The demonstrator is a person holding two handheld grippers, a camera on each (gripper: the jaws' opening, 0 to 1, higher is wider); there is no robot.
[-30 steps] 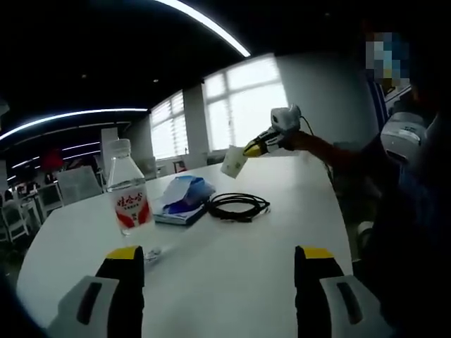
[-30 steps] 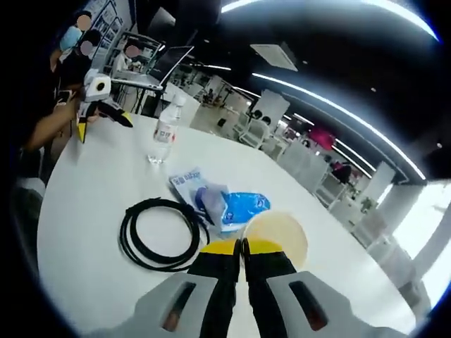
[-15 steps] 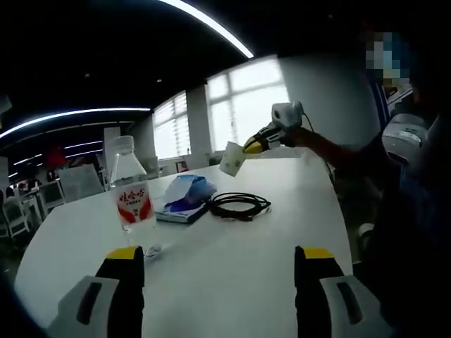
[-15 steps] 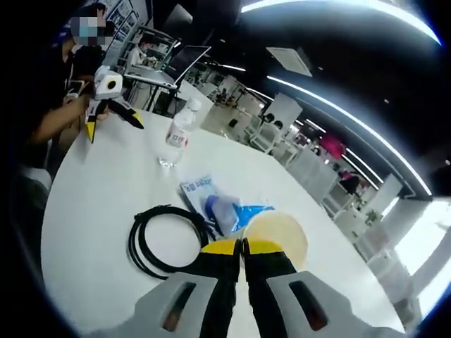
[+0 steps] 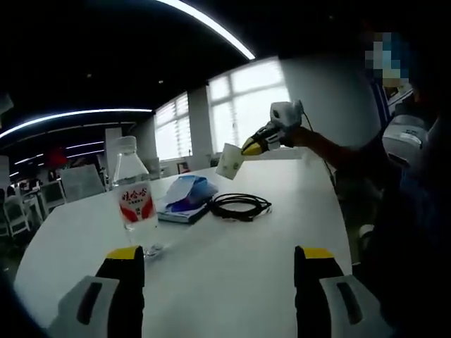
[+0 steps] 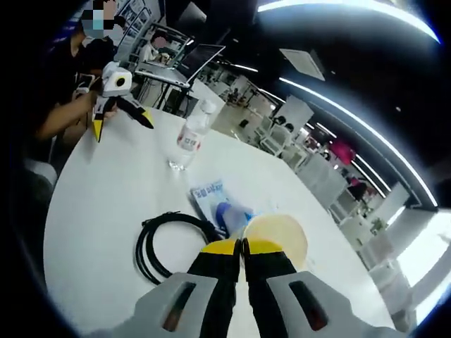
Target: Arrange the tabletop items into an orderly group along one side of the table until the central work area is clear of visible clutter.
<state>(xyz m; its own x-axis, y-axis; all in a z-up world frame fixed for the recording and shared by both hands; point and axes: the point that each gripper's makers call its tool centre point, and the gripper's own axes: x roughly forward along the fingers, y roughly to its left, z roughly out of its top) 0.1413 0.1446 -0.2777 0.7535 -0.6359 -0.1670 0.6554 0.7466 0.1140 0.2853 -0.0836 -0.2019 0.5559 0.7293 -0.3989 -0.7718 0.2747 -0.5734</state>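
Over the last second you have carried the cup higher and further off, so in your right gripper view the table has dropped away and the cable, blue pack and bottle look smaller. That reads as the cup being in transit to its place at the side, with the other three still waiting in the middle. Your right gripper is clenched on the cup's rim, jaws pressed together, and the cup hangs in the air above the table's far part. Your left gripper hovers low over the table near you, jaws wide apart and empty, the bottle just beyond its left jaw.
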